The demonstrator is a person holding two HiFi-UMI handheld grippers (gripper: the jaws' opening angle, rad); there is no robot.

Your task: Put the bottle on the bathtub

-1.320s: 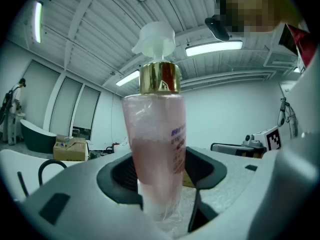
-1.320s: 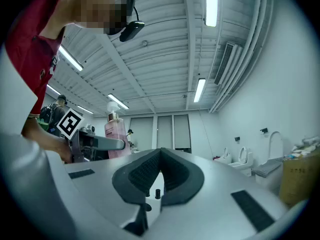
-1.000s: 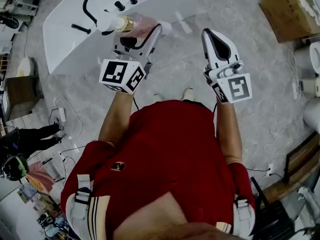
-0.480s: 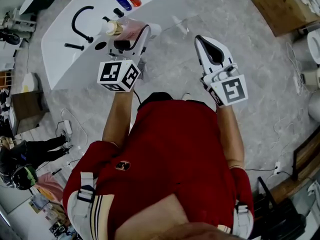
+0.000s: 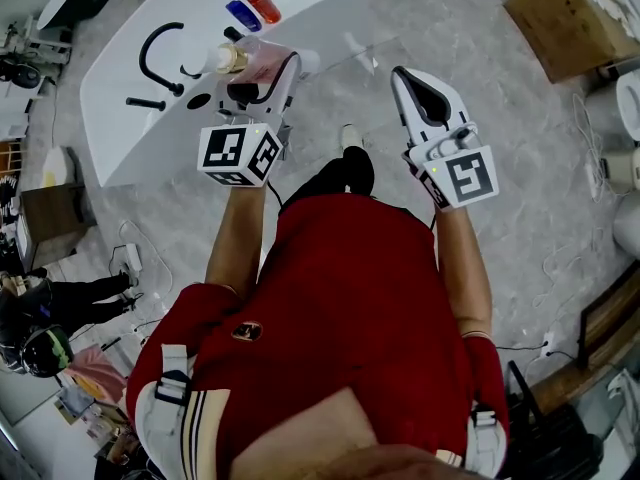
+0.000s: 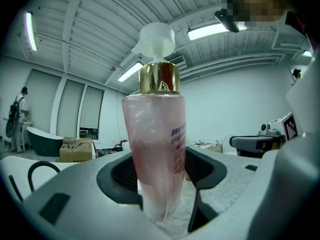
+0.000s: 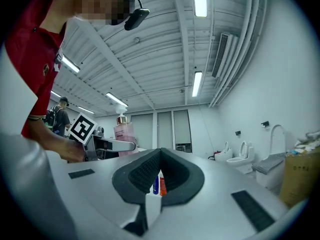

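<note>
A pink bottle (image 6: 155,149) with a gold collar and white pump stands between the jaws of my left gripper (image 6: 160,184), which is shut on its lower body. In the head view the bottle (image 5: 250,60) lies tipped toward the left in the left gripper (image 5: 265,68), over the near rim of the white bathtub (image 5: 120,128). My right gripper (image 5: 408,76) hangs over the floor to the right of the tub, shut and empty. In its own view the right gripper (image 7: 159,156) shows its pads meeting at the tip, with the pink bottle (image 7: 121,129) off to the left.
A black faucet (image 5: 160,53) and black knobs sit on the tub deck. A blue bottle (image 5: 244,15) and a red bottle (image 5: 262,3) lie on the tub's far rim. A cardboard box (image 5: 570,8) and white toilets (image 5: 625,118) stand at the right. Cables run across the grey floor.
The person has stepped toward the tub, one foot now forward. The left gripper with the bottle has come over the tub's rim near the faucet. The right gripper stays shut.
</note>
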